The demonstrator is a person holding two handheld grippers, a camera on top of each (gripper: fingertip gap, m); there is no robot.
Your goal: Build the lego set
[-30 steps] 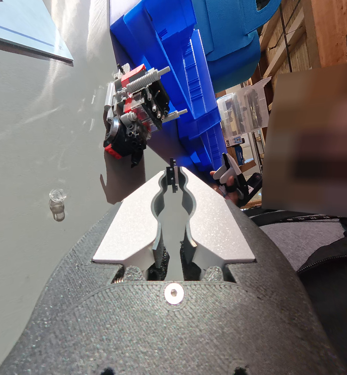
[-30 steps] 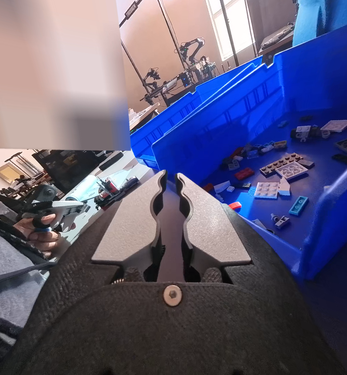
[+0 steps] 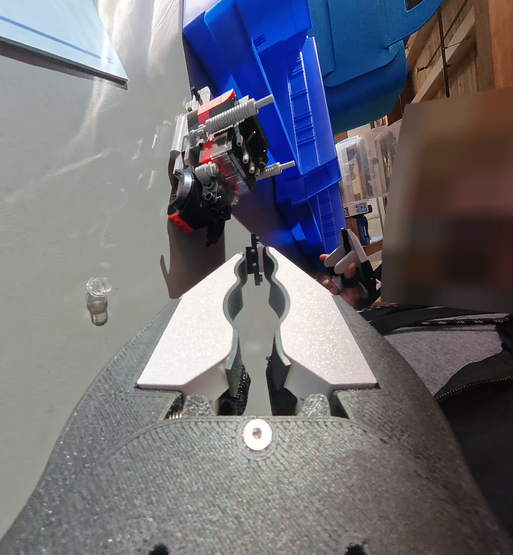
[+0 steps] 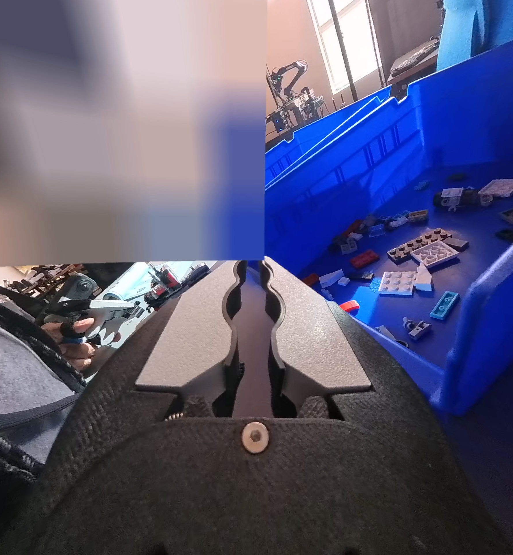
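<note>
Black lego piece (image 3: 254, 260) clamped in left tongs (image 3: 255, 262) near model (image 3: 219, 162); right tongs (image 4: 252, 264) together, empty, beside bin rim (image 4: 447, 368)

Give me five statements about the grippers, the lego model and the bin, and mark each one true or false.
1. The left gripper is shut on a small black piece. True.
2. The partly built model sits inside the blue bin. False: it stands on the grey table, beside the bin.
3. The right gripper holds a red brick. False: nothing shows between its fingers.
4. Loose pieces lie on the bin's floor, a light blue plate among them. True.
5. A clear round piece lies on the table left of the left gripper. True.
</note>
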